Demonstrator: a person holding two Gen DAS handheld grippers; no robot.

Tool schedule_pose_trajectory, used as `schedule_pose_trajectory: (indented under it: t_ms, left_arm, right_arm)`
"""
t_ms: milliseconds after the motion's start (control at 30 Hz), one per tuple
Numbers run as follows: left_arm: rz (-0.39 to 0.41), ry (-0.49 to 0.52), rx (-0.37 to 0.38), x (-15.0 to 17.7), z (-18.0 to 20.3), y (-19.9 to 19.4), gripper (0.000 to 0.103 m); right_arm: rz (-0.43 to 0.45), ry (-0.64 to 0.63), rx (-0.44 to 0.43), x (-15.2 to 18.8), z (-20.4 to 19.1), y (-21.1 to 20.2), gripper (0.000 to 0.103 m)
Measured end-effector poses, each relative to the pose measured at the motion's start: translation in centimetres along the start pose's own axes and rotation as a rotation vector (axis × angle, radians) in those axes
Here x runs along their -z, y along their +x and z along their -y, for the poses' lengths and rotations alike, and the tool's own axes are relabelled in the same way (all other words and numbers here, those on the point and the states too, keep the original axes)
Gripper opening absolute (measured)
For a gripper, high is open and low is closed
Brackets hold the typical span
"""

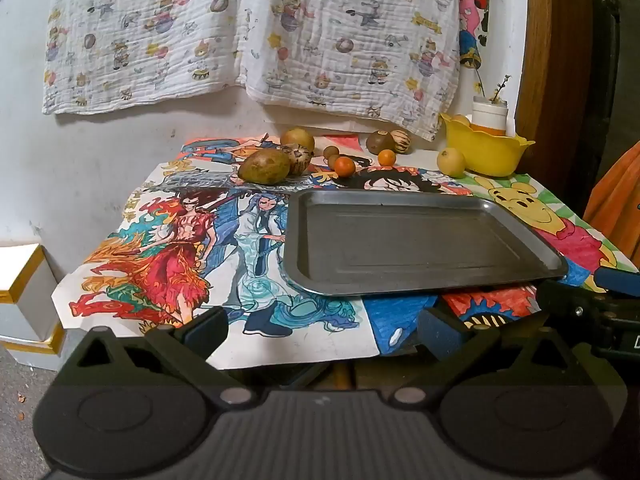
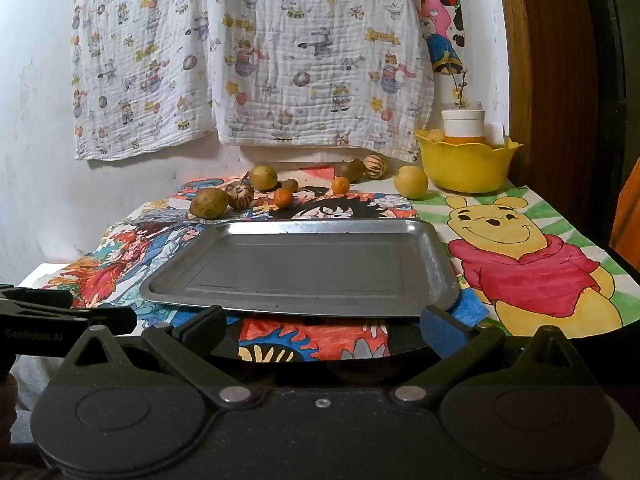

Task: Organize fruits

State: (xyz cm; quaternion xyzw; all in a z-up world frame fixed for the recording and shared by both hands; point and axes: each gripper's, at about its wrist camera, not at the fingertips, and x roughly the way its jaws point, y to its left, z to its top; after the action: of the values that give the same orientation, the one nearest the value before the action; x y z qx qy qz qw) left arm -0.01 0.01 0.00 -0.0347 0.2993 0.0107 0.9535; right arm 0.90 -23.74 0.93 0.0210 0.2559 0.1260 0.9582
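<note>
In the left wrist view the left tongs [image 1: 322, 330] stand wide open at the bottom of the frame and hold nothing. In the right wrist view the right tongs [image 2: 322, 330] are also wide open and empty, low in the frame just before the near edge of the metal tray [image 2: 304, 268].

The tray lies in the middle of the frame on the counter [image 2: 560, 216], which is covered with coloured drawings, and nothing lies in it. The fruits are behind the tray, in the upper middle of the frame: a brownish pear-like fruit [image 2: 209, 203], a striped round fruit [image 2: 239, 195] touching it, a yellow-green fruit [image 2: 263, 177], two small orange fruits [image 2: 283, 198] [image 2: 341, 185], and a yellow fruit [image 2: 411, 182] just beside the yellow bowl [image 2: 466, 168] at the upper right. In the bowl stands a white jar [image 2: 463, 122].

A printed white cloth [image 2: 248, 52] hangs on the wall above.
</note>
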Motion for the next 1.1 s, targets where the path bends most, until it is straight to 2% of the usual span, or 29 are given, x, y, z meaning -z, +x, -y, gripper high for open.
schedule_pose_trajectory:
  t_ms: [1100]
  left_arm:
    - [0.001,0.0,0.001,0.0,0.0,0.0,0.102]
  right_arm:
    - [-0.003,0.003,-0.002,0.03,-0.02,-0.05,0.103]
